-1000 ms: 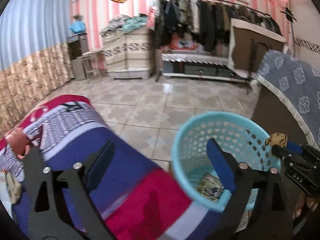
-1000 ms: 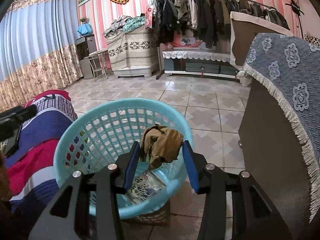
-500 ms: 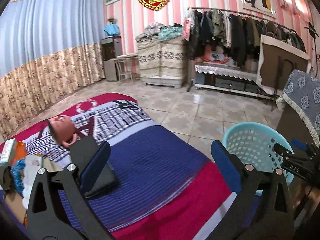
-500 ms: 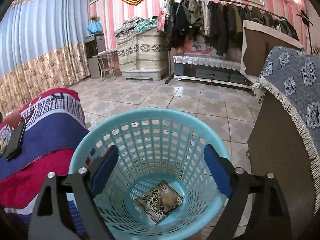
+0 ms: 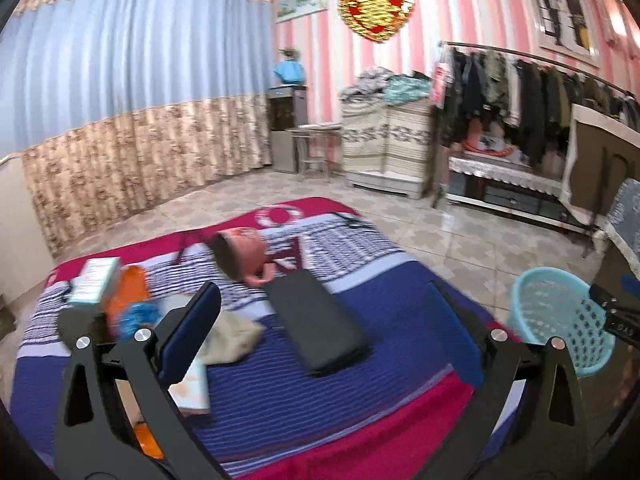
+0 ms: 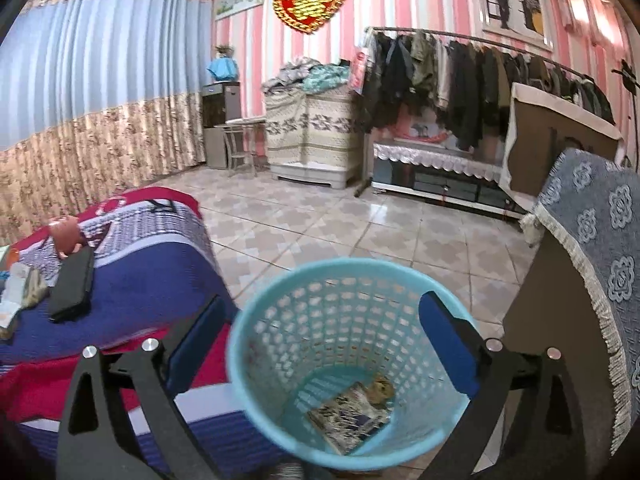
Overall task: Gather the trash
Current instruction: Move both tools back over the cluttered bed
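Turquoise basket sits beside the bed; right gripper gapes empty above it, left gripper spread wide over the bed.

The left gripper's near finger is hiding part of the crumpled tan cloth and the pale box lying behind it. Orange and teal items beyond that finger are smearing into blur. Below the right gripper, the basket's base is running off the frame, and its wrapper is blurring unreadably.
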`<state>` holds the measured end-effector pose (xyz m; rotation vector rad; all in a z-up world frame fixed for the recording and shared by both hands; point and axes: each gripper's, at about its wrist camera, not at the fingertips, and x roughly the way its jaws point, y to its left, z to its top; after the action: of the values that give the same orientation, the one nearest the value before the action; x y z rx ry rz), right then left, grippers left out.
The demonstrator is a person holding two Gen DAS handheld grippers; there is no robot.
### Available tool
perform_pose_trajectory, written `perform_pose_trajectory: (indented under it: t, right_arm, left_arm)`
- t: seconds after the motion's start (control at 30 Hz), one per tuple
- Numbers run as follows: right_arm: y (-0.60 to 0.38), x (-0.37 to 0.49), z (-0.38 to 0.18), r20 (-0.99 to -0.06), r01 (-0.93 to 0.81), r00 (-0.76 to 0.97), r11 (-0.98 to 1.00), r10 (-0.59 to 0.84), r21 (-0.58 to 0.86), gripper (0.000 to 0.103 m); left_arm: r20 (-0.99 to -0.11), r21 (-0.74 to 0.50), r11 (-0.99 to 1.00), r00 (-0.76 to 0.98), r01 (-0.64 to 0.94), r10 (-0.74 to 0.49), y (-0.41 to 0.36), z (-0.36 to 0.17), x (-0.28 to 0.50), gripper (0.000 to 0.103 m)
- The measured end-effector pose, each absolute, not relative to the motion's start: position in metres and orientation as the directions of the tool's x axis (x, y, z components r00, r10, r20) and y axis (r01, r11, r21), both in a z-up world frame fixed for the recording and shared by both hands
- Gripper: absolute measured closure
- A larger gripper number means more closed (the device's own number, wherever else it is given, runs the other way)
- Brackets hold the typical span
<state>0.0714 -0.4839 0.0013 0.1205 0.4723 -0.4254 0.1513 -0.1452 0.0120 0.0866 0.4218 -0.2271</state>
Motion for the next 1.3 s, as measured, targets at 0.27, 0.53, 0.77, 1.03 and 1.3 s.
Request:
perform_pose_trajectory:
  t: [0.27,0.53,0.77,1.03,1.3]
  right_arm:
    - [-0.432,0.085,0.009,-0.449,0.334,0.844,0.942,-0.293,0.013,0.008]
    - [-0.383,0.097,0.004,-0.456,0.250,0.860,0.968,-0.229,-0.016,0.007]
    - [-0.367,0.102,0.001,-0.468,0.234,0.859,0.972,-0.209,-0.004,0.007]
    - [-0.349,0.108,-0.004,-0.479,0.214,0.855,0.977,-0.196,-0.017,0.007]
    - [-0.330,0.114,-0.007,-0.487,0.186,0.855,0.982,-0.177,-0.030,0.007]
  left_arm:
    - [-0.422,0.002,0.995,0.902,0.102,-0.092,-0.066,0.016,0.148,0.006]
    - [-0.436,0.015,1.000,0.900,0.012,-0.004,-0.013,0.006,0.144,0.006]
    - [-0.457,-0.002,1.000,0.889,-0.023,0.020,0.018,-0.006,0.145,0.006]
    - [-0.473,-0.011,1.000,0.881,-0.021,0.013,0.029,-0.016,0.144,0.006]
    - [-0.485,-0.028,0.999,0.875,-0.026,0.009,0.041,-0.026,0.143,0.006]
